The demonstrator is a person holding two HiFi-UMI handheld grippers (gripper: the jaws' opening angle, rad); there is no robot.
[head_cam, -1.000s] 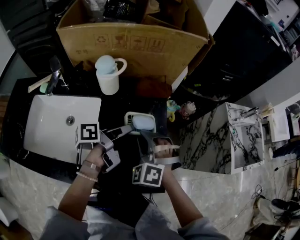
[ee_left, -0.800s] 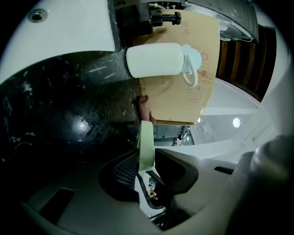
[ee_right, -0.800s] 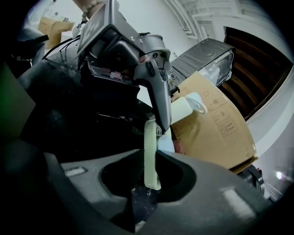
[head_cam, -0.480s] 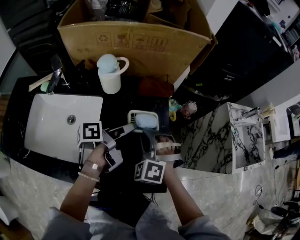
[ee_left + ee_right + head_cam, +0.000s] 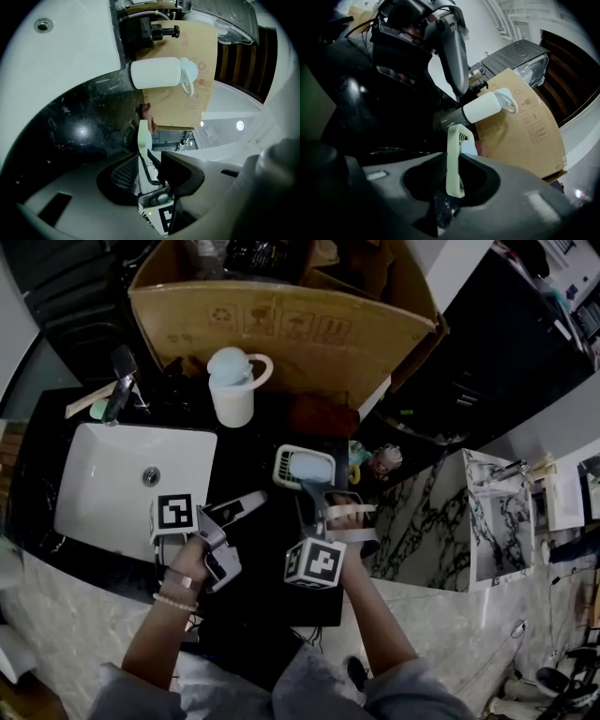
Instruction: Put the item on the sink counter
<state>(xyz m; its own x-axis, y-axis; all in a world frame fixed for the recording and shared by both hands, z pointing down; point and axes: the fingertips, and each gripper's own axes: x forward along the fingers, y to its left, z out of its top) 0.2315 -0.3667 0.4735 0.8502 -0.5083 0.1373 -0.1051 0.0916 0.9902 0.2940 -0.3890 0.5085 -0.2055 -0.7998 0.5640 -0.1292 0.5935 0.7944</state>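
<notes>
**Soap dish clamped in our right gripper over the black bench**

Our right gripper is closed on the near edge of the pale soap dish, with the rim pinched between the two jaws. The dish sticks out straight ahead of that gripper. A light blue bar of soap lies in it. We cannot tell whether the dish's underside touches the dark bench or hangs just above it.

Our left gripper sits to the left of the right one, its jaws apart and holding nothing. It points toward the dish but stays clear of it.

Farther ahead of both grippers stands a white mug with something blue in it. Behind the mug is a large cardboard box. The white sink lies left of the left gripper, with the tap at its far edge.
</notes>
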